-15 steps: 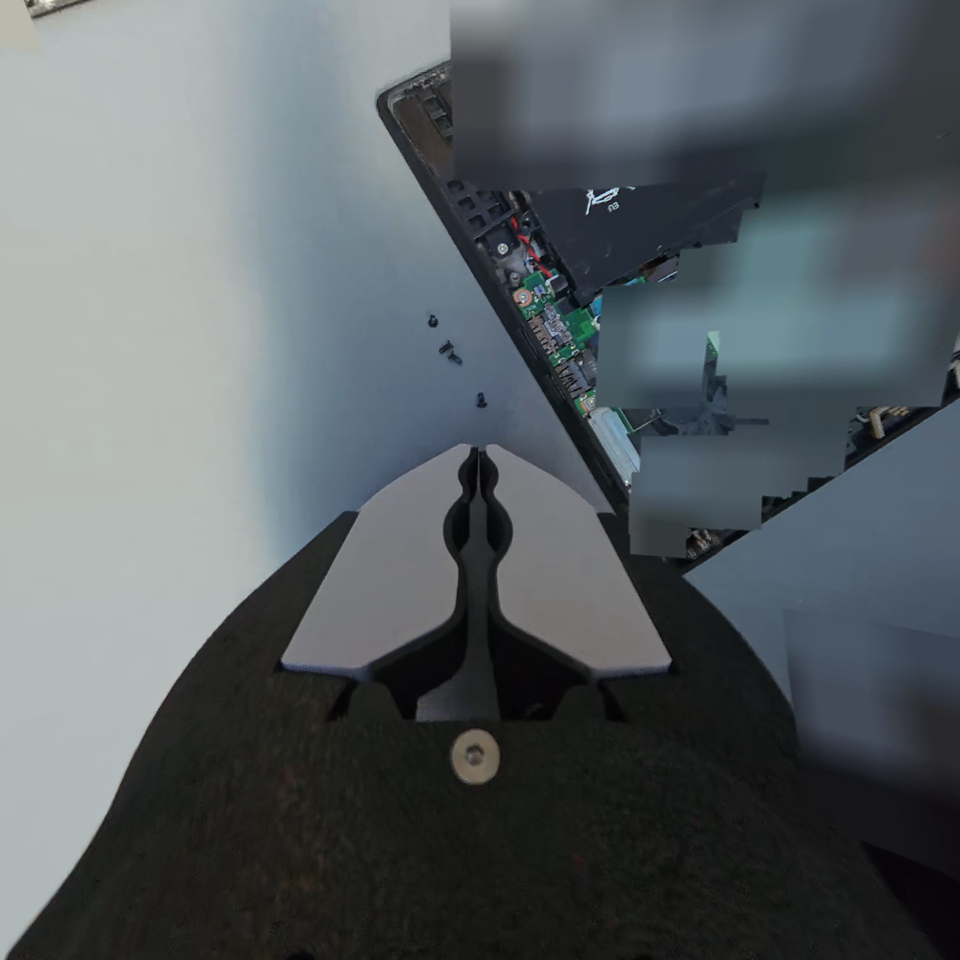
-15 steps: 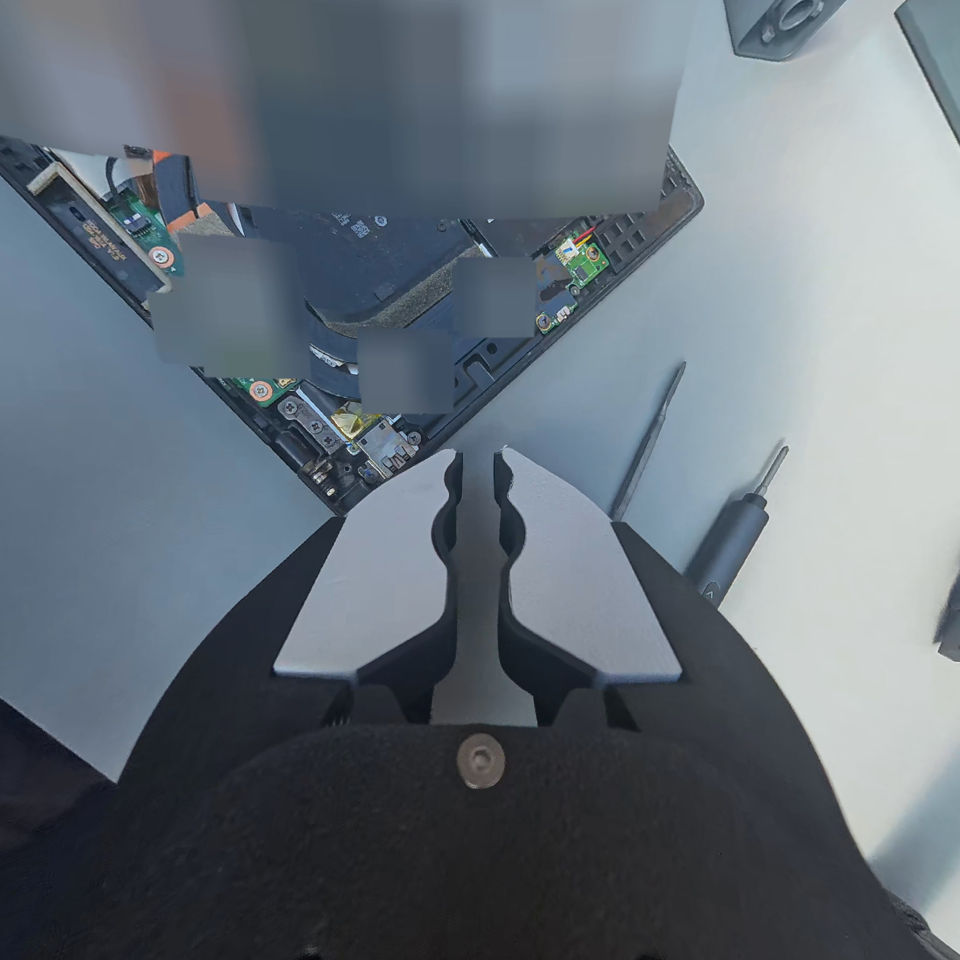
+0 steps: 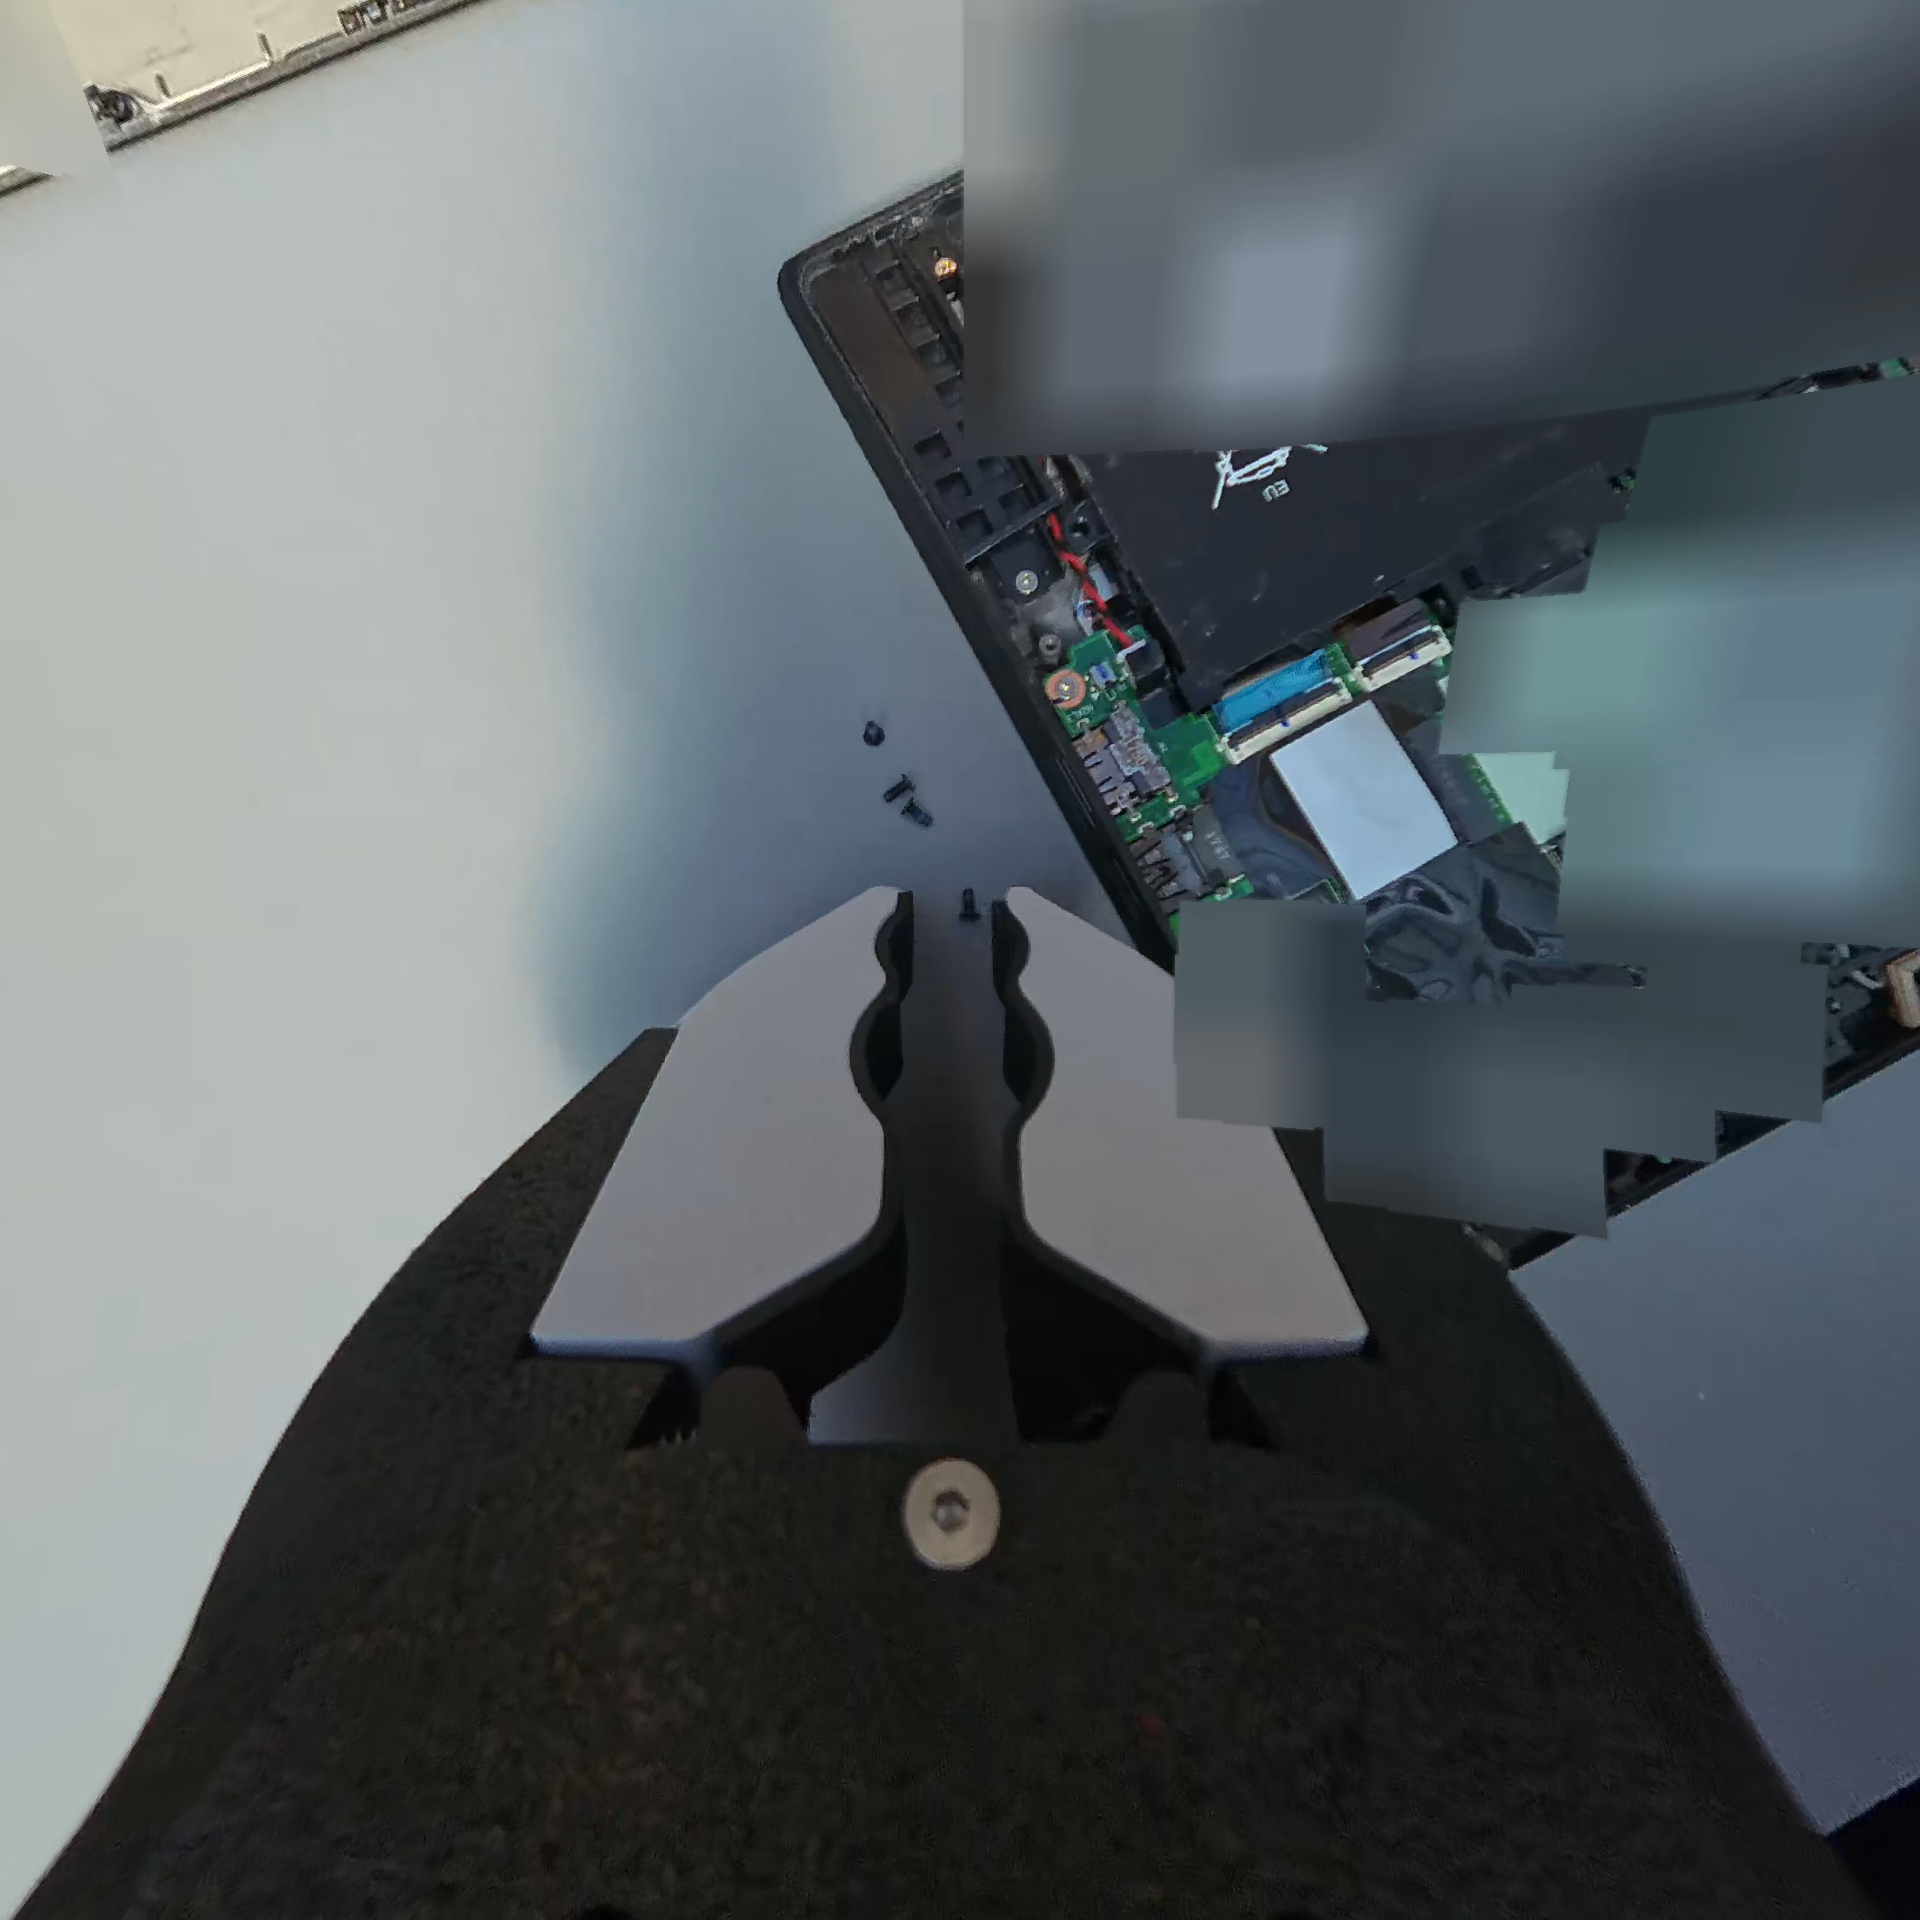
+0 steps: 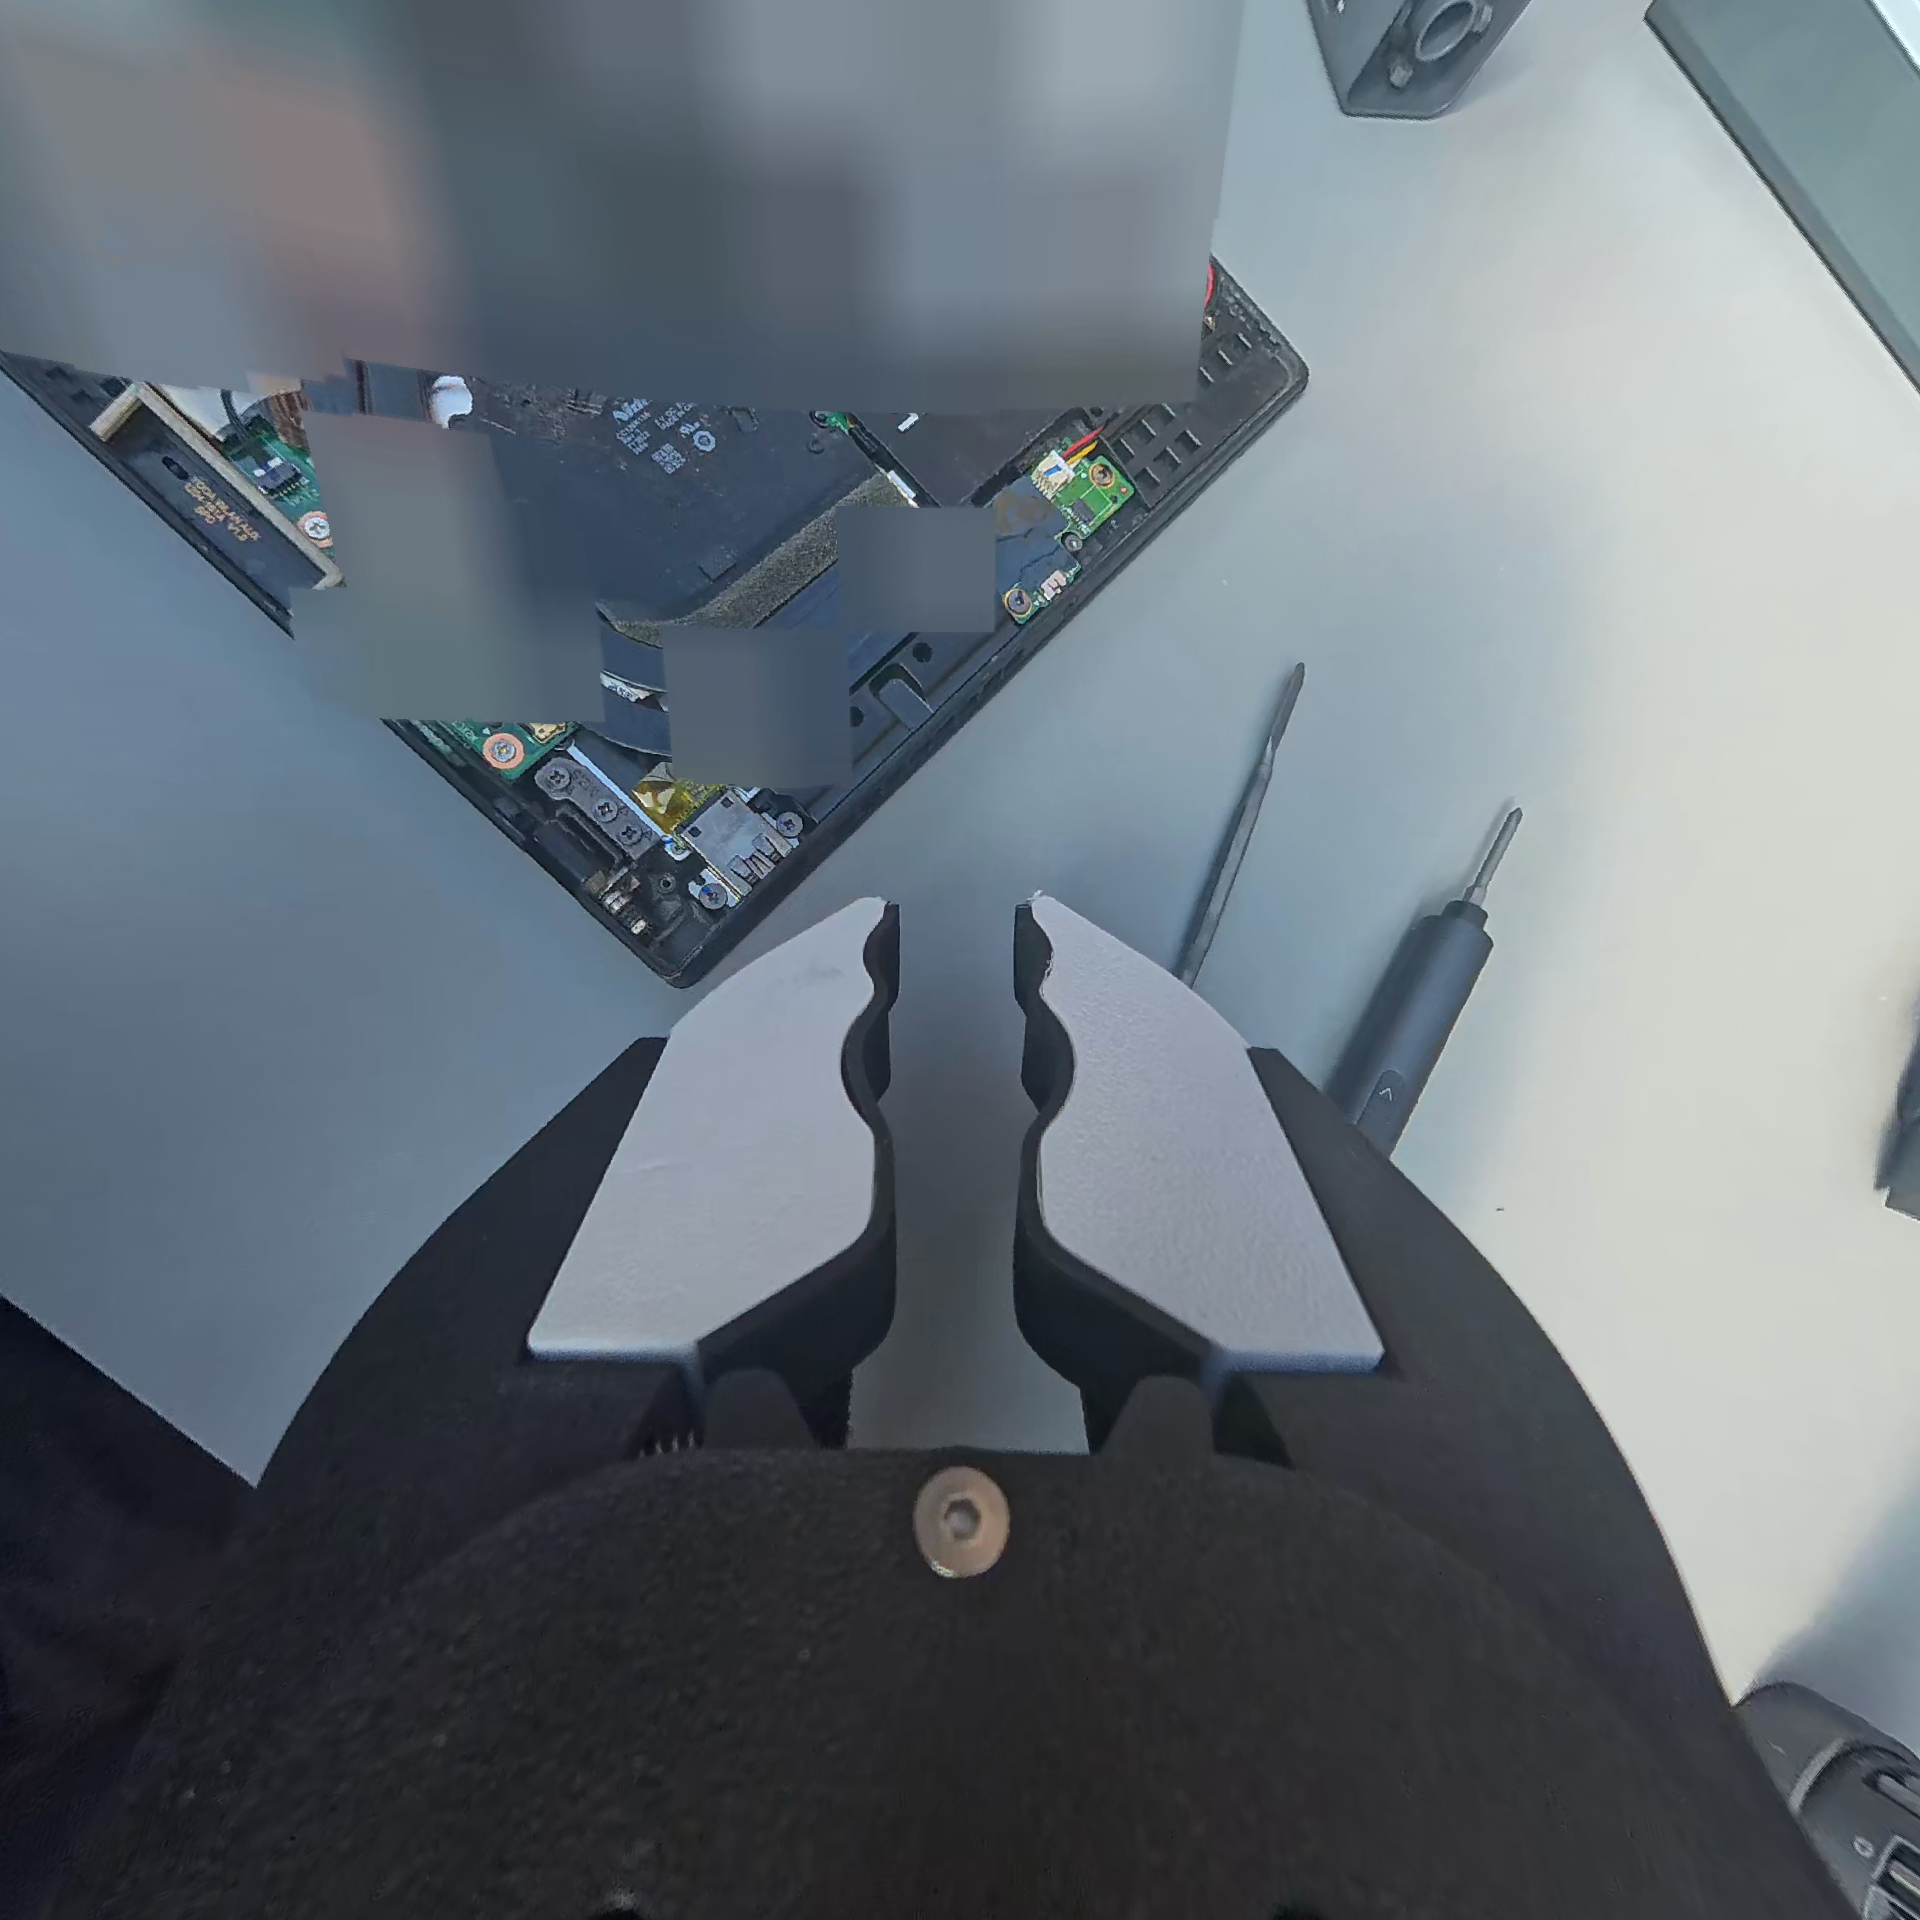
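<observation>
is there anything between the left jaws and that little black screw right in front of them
Nothing visible. The left gripper is open, and the nearest screw lies on bare white table right at the gap between its tips. Three more screws lie farther ahead, beside the opened laptop.

An opened laptop (image 3: 1039, 665) lay on the pale worktop (image 3: 364, 623), its boards and cables bare. At its nine o'clock side four small black screws (image 3: 902, 792) lay loose, just beside its edge. In the right wrist view, at the laptop's (image 4: 935, 717) four o'clock, a thin dark pry tool (image 4: 1242, 821) and a dark screwdriver (image 4: 1423, 987) lay near each other, apart. A grey block (image 4: 1403, 52) sat at one o'clock.
</observation>
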A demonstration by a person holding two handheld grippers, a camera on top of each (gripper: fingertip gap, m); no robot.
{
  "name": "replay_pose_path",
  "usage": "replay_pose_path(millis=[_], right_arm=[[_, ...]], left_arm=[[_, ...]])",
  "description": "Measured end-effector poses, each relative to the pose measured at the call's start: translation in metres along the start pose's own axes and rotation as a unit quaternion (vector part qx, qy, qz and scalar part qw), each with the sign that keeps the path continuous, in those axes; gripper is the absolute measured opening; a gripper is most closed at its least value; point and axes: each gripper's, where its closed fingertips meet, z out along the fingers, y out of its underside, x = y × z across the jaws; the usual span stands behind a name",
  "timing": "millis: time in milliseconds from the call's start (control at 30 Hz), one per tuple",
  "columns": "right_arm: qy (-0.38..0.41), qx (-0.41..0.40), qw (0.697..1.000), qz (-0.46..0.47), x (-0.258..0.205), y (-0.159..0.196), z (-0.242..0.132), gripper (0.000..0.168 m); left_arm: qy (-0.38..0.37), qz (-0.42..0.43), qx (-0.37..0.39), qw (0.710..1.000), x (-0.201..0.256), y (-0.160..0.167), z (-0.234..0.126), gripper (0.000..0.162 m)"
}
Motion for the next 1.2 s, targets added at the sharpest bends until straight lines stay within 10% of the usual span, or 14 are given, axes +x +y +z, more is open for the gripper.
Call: replay_pose_path(millis=[667, 1200], right_arm=[[-0.044, 0.128, 0.991, 0.009, -0.032, -0.078, -0.009, 0.017], [-0.072, 0.131, 0.988, -0.044, -0.066, -0.099, -0.001, 0.02]], left_arm=[[0.103, -0.019, 0.08, 0.991, 0.015, -0.029, -0.036, 0.0], [0.105, 0.145, -0.013, 0.984, -0.021, -0.005, -0.019, 0.012]])
